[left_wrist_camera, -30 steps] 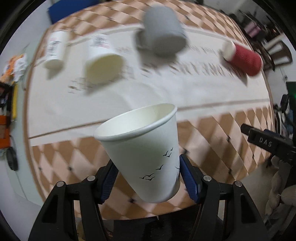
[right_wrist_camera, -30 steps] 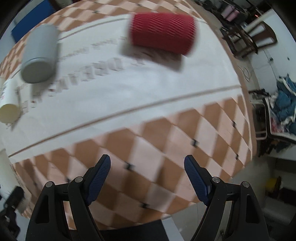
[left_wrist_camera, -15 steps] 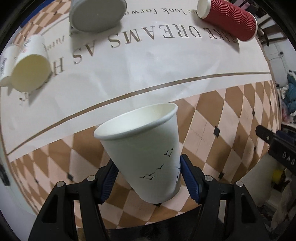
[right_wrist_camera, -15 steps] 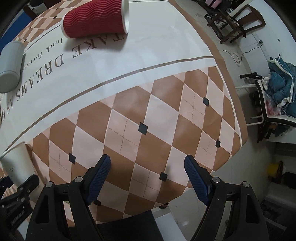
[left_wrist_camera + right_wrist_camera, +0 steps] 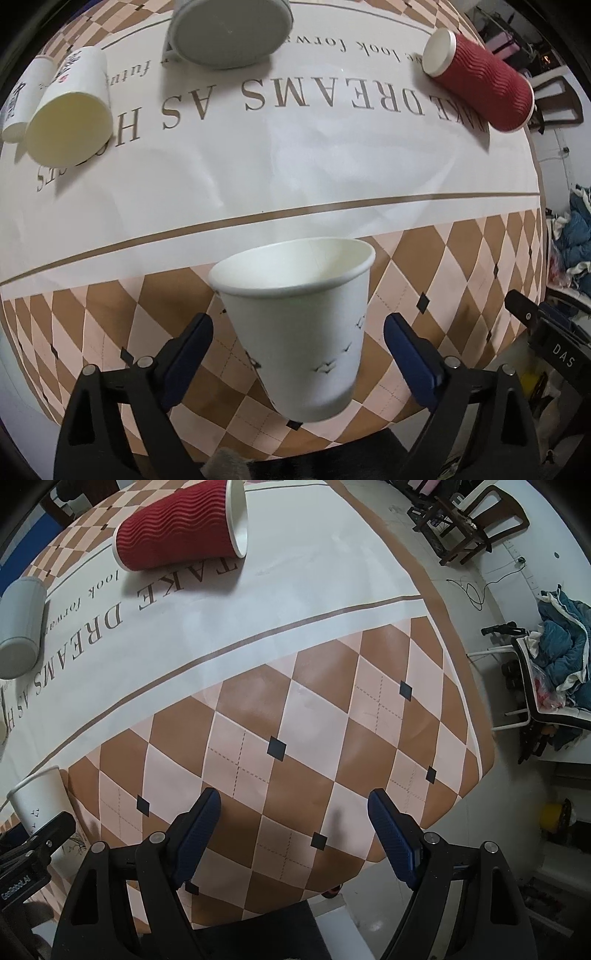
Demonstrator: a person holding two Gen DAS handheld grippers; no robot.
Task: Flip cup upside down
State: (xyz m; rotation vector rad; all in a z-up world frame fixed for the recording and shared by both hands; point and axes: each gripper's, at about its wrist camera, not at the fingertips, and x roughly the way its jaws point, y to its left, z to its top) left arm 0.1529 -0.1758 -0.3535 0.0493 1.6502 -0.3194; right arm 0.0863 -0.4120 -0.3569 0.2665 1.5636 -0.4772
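A white paper cup with small black birds (image 5: 303,332) stands mouth up on the checked part of the tablecloth, near the table's front edge. My left gripper (image 5: 298,332) is open, its blue pads (image 5: 192,339) apart on either side of the cup with gaps to its wall. The cup also shows at the left edge of the right wrist view (image 5: 40,797). My right gripper (image 5: 293,830) is open and empty above the checked cloth to the right of the cup.
A red ribbed cup (image 5: 480,77) lies on its side at the back right. A grey cup (image 5: 229,29) lies at the back middle. A cream paper cup (image 5: 70,114) and another white cup (image 5: 22,99) lie at the back left. Chairs and clothes (image 5: 554,657) stand right of the table.
My left gripper has opened and let go of the white cup, which now stands on the cloth. My right gripper has stayed open and shifted a little over the cloth.
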